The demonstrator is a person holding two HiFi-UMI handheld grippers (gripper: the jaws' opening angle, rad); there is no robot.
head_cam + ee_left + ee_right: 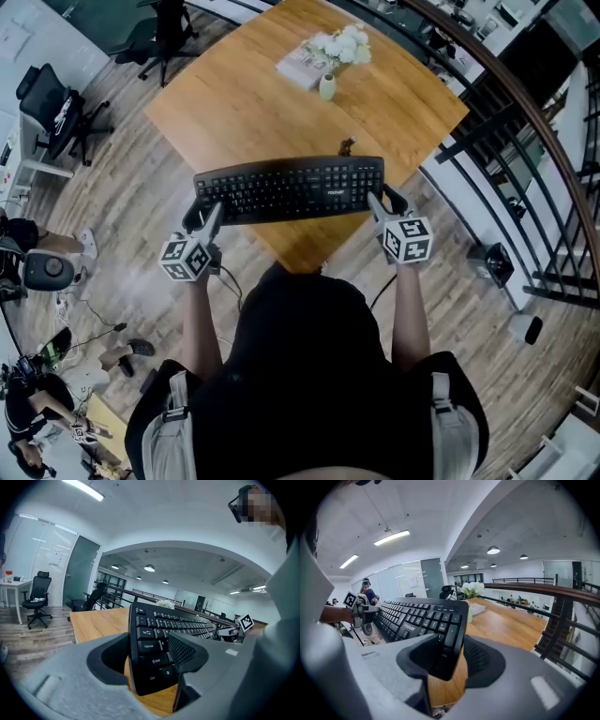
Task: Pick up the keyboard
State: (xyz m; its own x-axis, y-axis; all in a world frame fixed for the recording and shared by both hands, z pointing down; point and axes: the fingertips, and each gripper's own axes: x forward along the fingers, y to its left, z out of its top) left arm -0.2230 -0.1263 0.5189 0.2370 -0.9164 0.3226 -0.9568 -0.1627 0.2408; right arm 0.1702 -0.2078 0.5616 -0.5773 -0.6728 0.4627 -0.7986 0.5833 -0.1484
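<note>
Keyboard: I see the black plastic keyboard (pixel 291 189) mid-frame, over the light wooden table (pixel 234 103) corner.
Left gripper (pixel 208 217): clamped on its left end.
Right gripper (pixel 382 202): clamped on its right end.

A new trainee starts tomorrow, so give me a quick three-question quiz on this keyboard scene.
1. True or false: the left gripper and the right gripper each grip one end of the keyboard.
2. What is in the vase? A) pens B) white flowers C) nothing
3. Fill in: the table is made of ____.
Key: 1 true; 2 B; 3 wood.
</note>
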